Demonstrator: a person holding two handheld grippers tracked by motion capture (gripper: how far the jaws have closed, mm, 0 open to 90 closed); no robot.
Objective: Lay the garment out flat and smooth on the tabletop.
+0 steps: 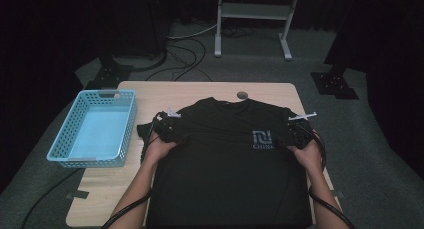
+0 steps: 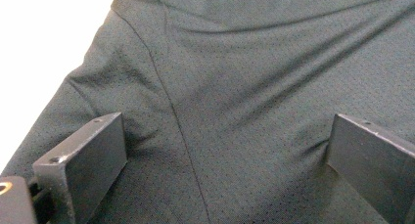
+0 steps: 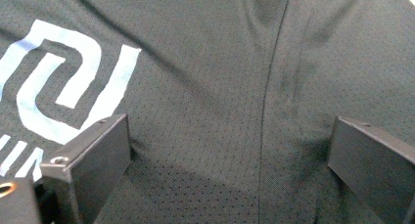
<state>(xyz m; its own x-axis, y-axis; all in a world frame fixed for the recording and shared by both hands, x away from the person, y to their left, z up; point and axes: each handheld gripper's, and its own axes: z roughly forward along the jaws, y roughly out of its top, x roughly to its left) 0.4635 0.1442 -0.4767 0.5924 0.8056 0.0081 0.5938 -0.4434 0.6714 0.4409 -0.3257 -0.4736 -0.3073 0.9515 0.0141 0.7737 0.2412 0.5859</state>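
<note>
Blue basket beside black T-shirt

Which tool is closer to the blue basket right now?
Left. The left tool rests on the black T-shirt by its sleeve seam, just right of the blue basket. The right tool sits on the shirt's far side, beyond the logo.

Black mesh T-shirt with pale-blue logo; light-blue perforated basket.
</note>
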